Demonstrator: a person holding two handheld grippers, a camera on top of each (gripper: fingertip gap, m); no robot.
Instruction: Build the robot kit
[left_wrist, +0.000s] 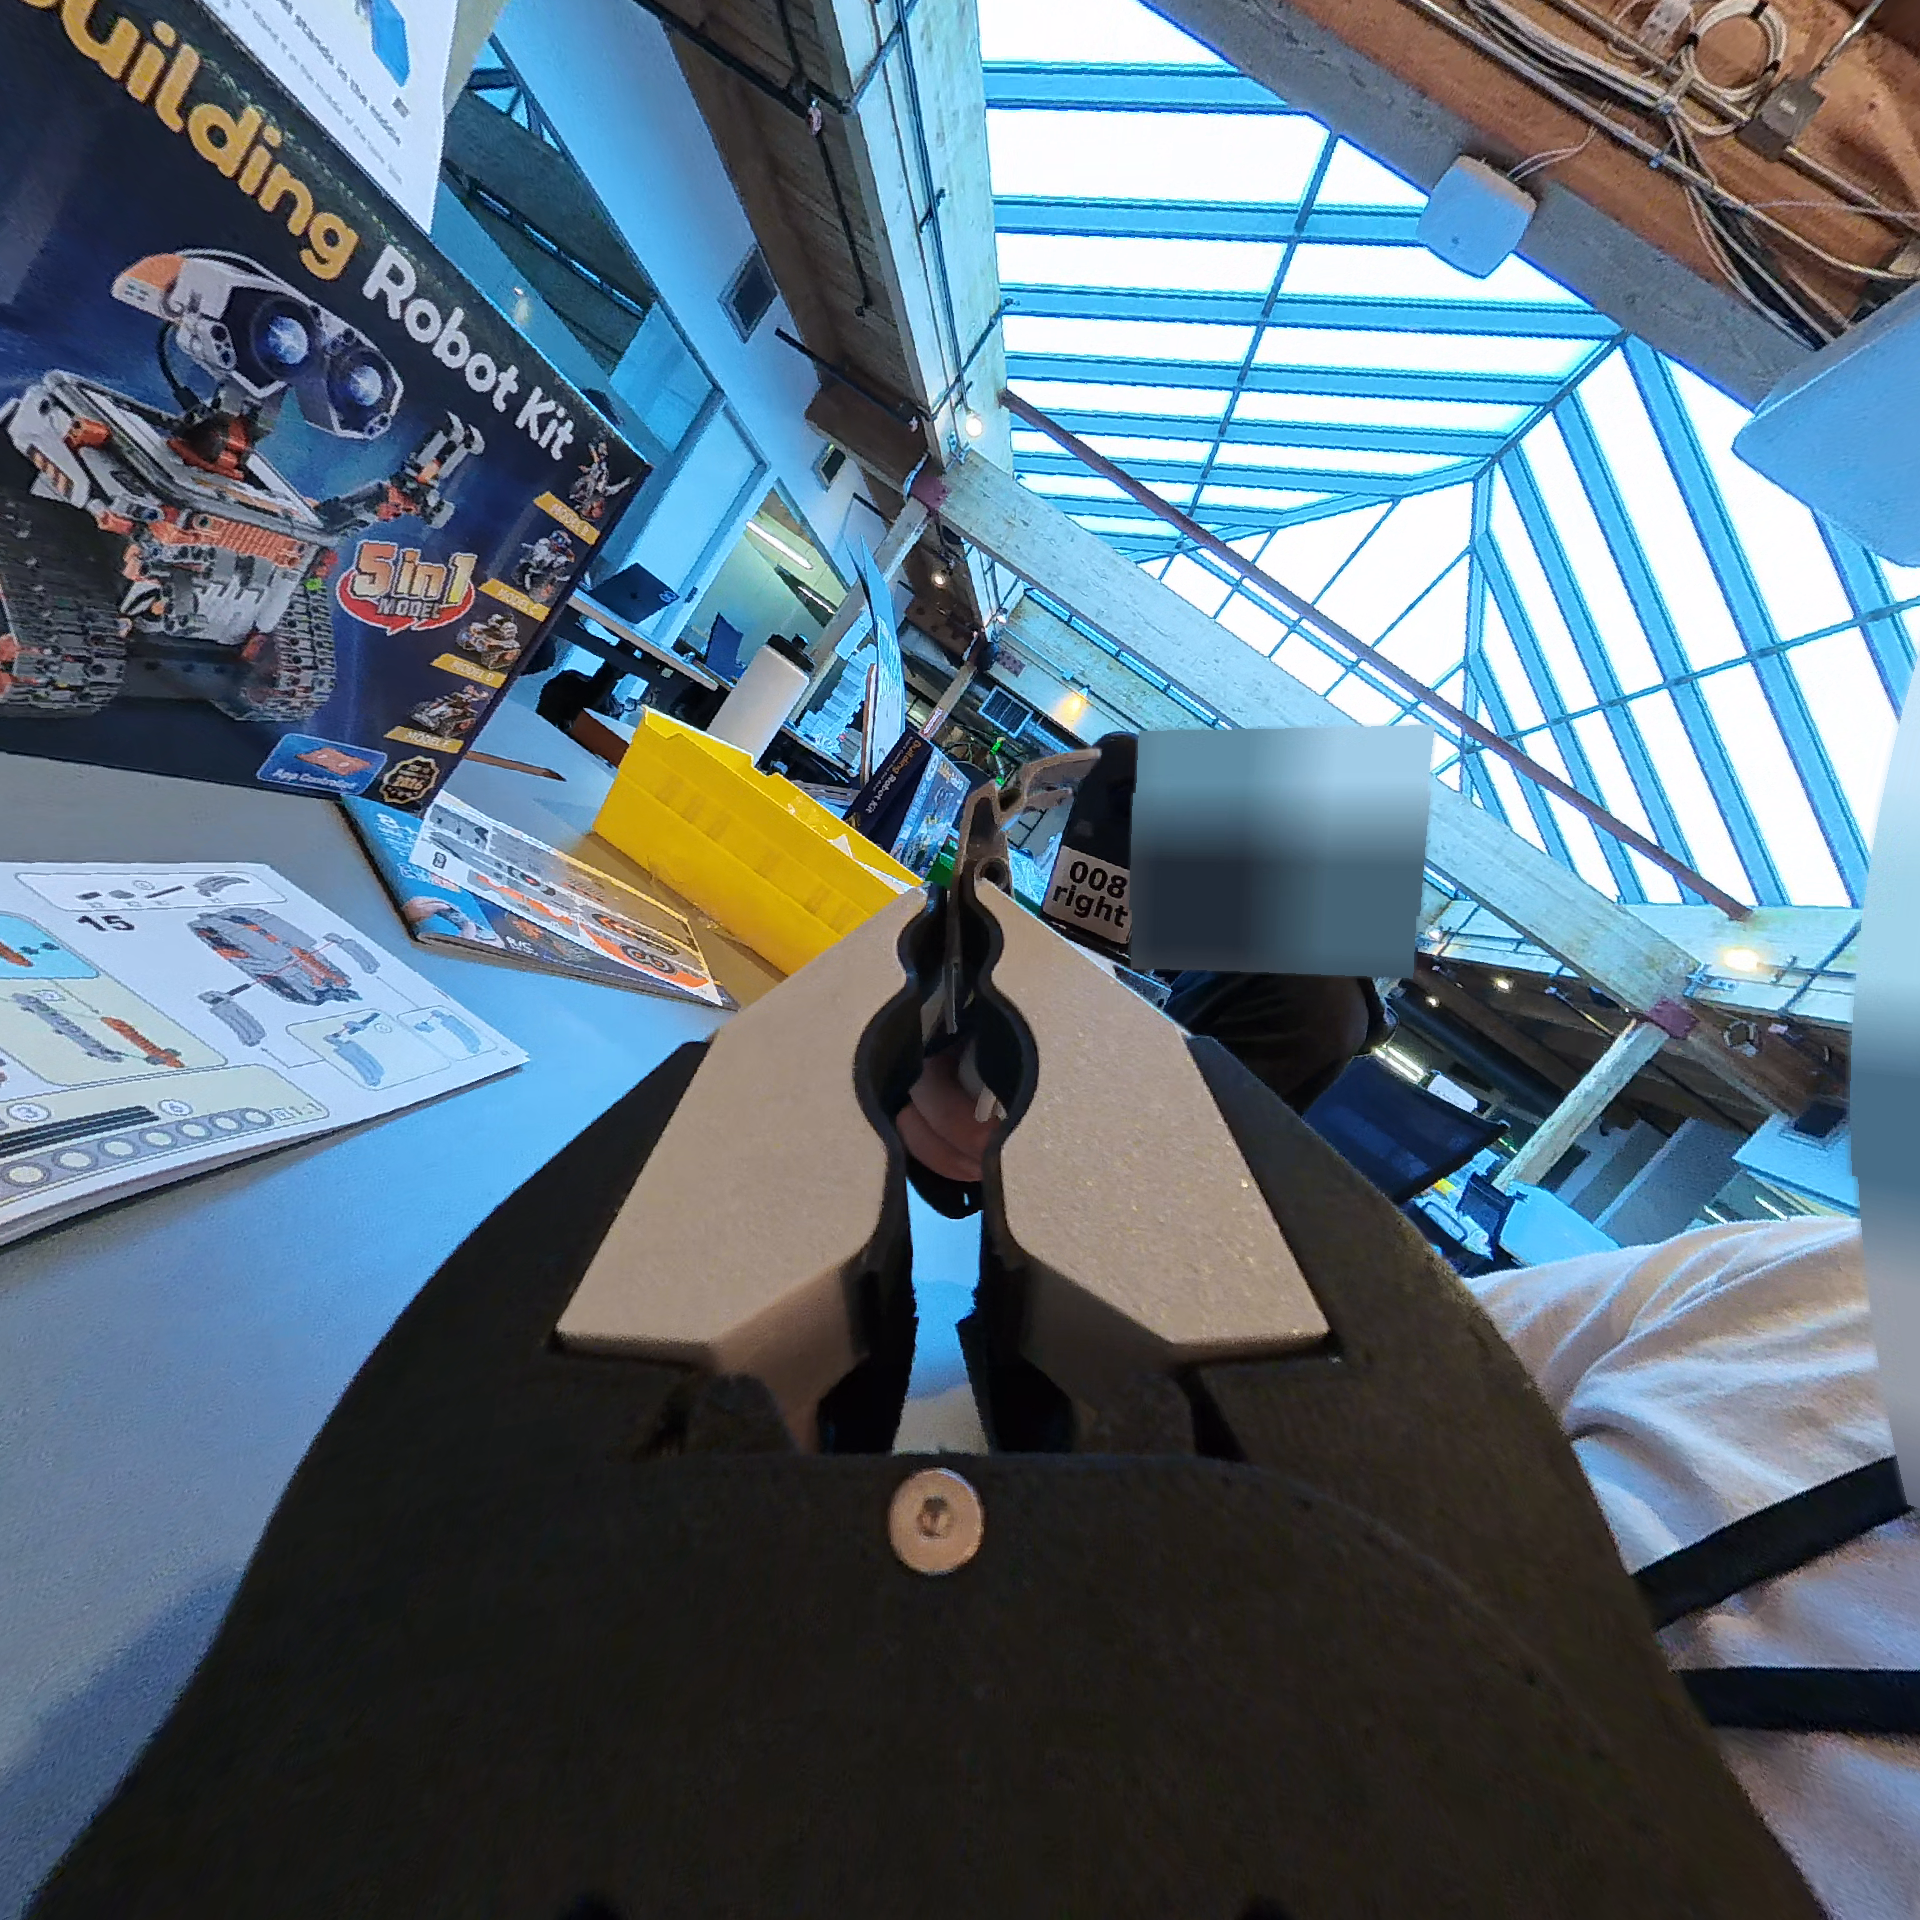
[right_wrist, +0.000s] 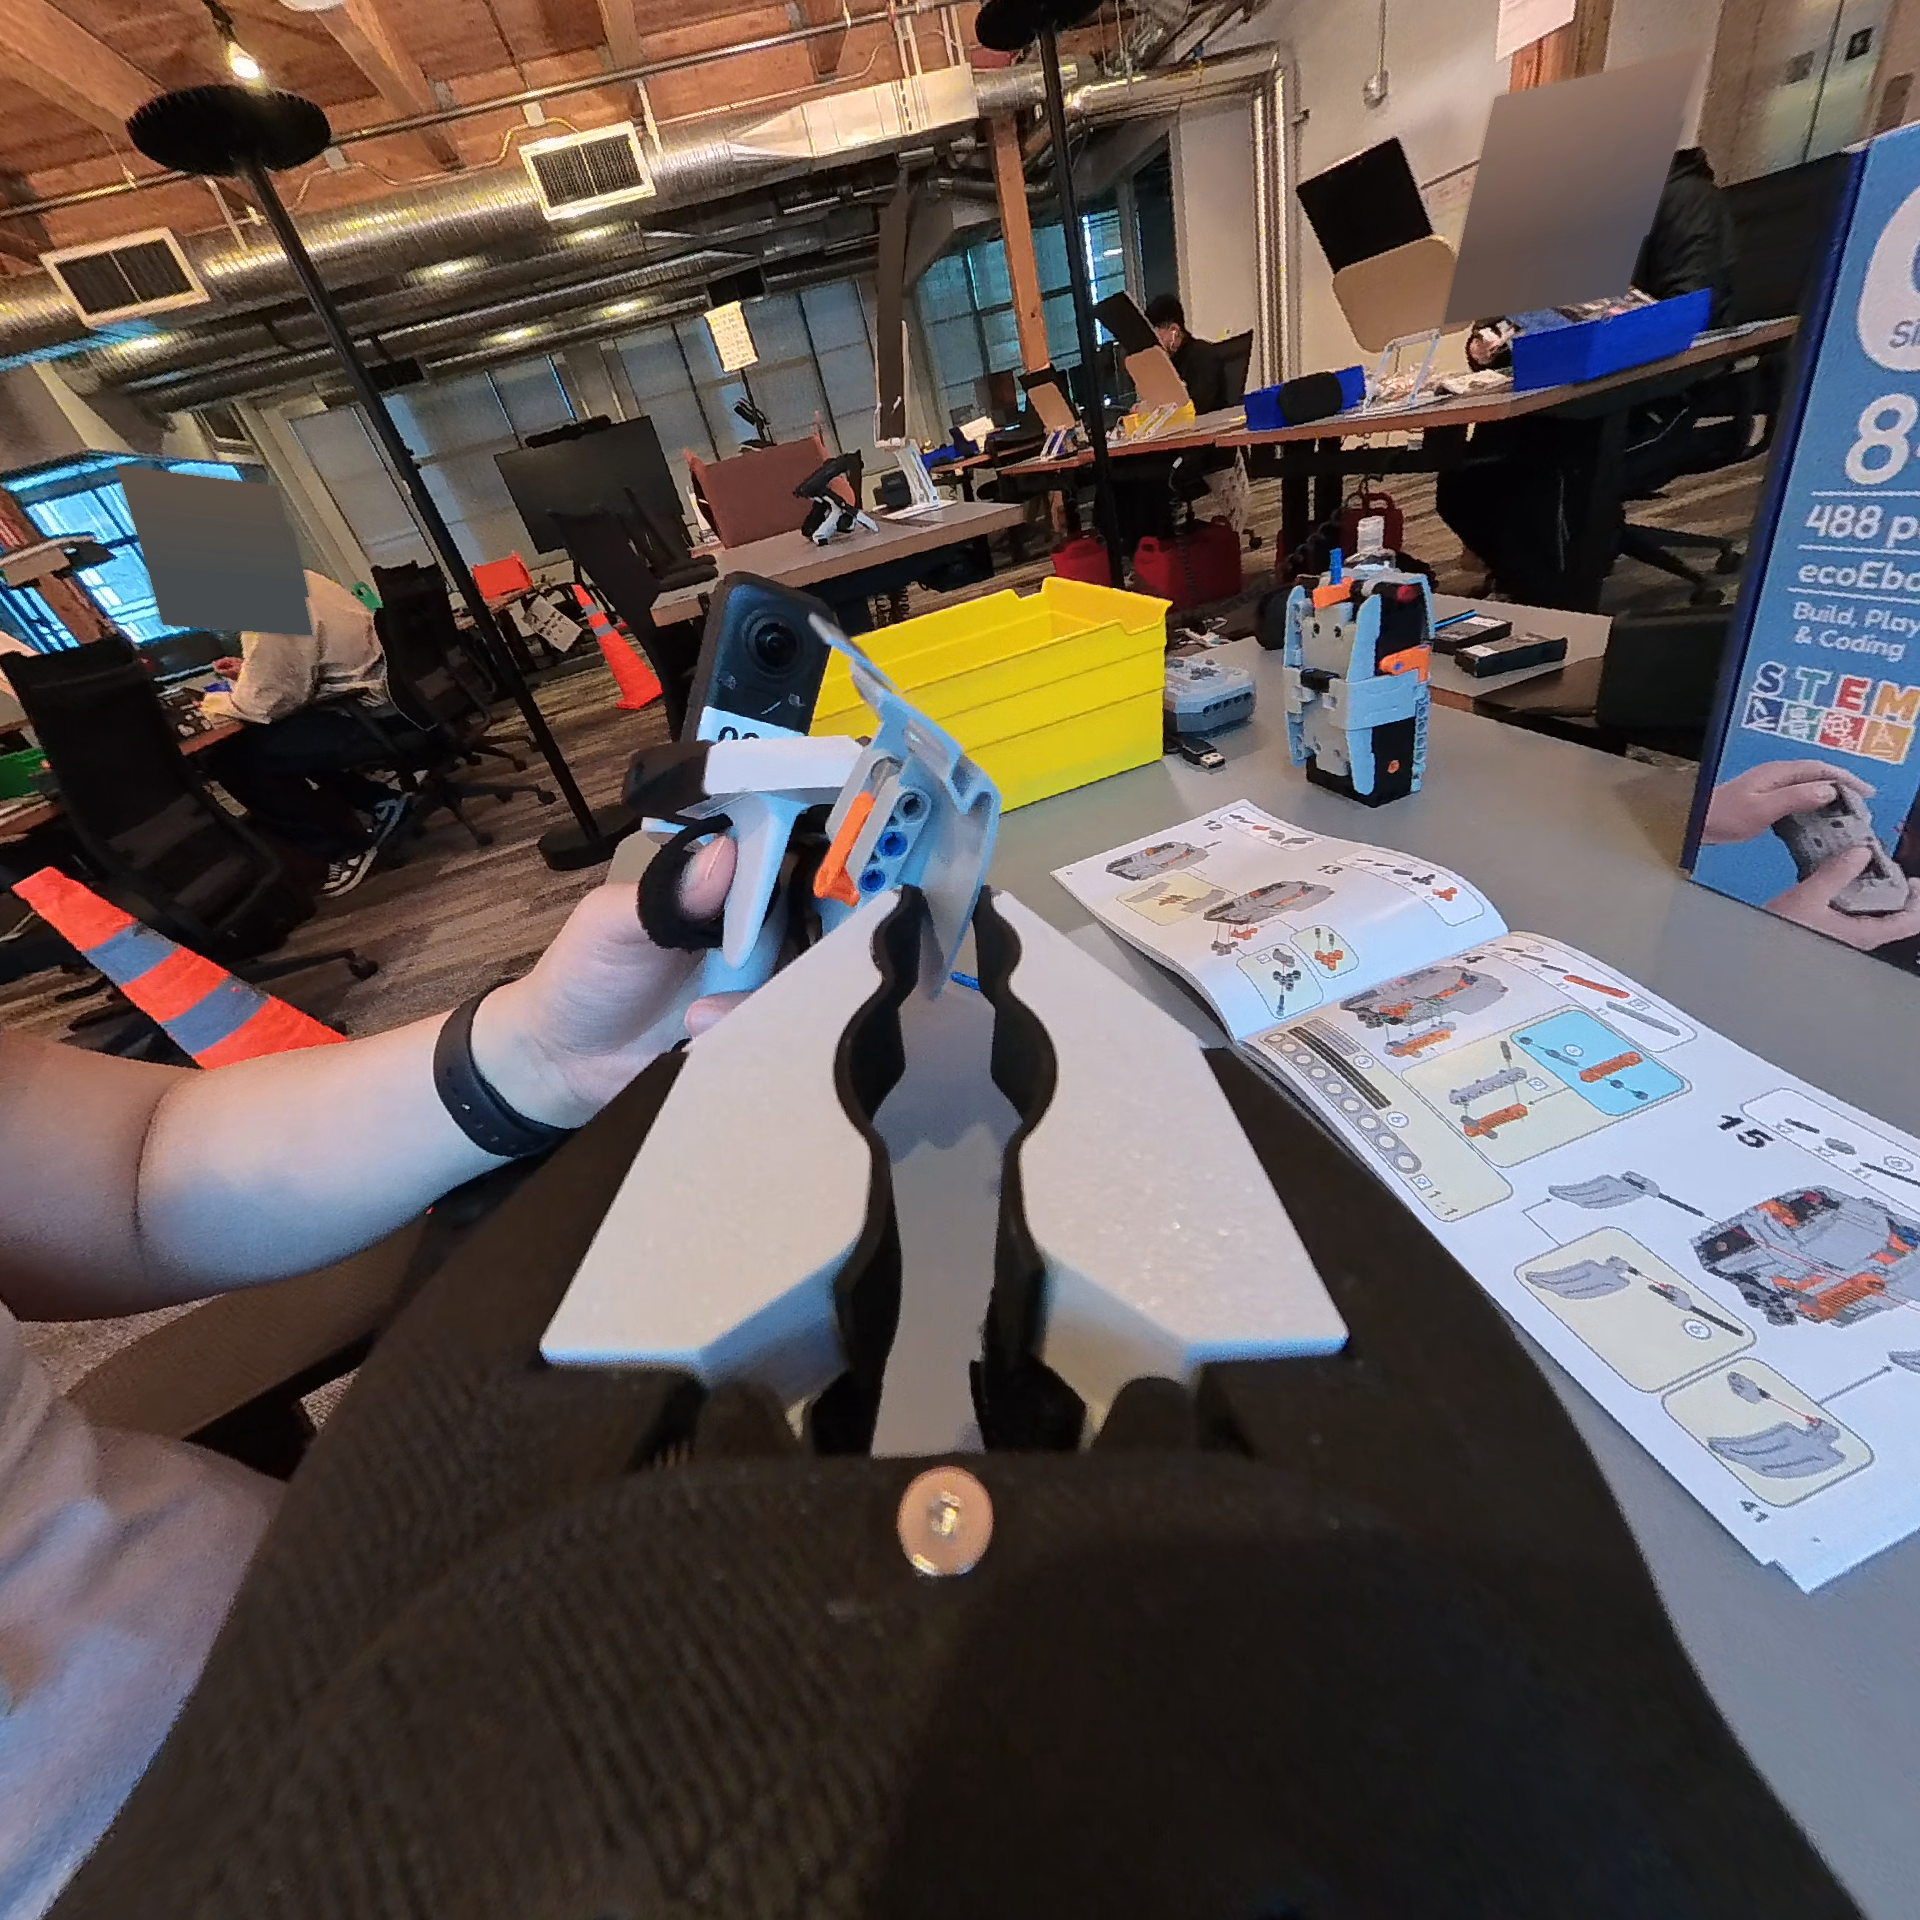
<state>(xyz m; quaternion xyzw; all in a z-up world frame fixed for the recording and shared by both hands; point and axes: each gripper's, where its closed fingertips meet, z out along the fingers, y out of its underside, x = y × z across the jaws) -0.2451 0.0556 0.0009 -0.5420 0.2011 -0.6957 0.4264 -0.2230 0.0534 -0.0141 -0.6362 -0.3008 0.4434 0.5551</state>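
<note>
My left gripper (left_wrist: 954, 914) is shut on a thin grey curved panel piece (left_wrist: 982, 831) that sticks up past its tips. My right gripper (right_wrist: 943, 920) is shut on the lower edge of the same piece: a grey panel assembly (right_wrist: 935, 821) with an orange part and blue pins. It is held in the air over the grey table's (right_wrist: 1558, 862) near edge. In the right wrist view a hand (right_wrist: 613, 977) holds the left gripper (right_wrist: 800, 800) against the assembly's left side. In the left wrist view the right gripper's body (left_wrist: 1086, 883) shows just behind the piece.
An open instruction booklet (right_wrist: 1455, 1101) lies on the table, also in the left wrist view (left_wrist: 208, 997). A yellow bin (right_wrist: 1018, 686) stands at the back. A partly built model (right_wrist: 1356, 686) stands upright beside a grey block (right_wrist: 1205, 691). Kit boxes (left_wrist: 260, 416) (right_wrist: 1829, 582) stand nearby. My two grippers' fingertips are within a few centimetres of each other.
</note>
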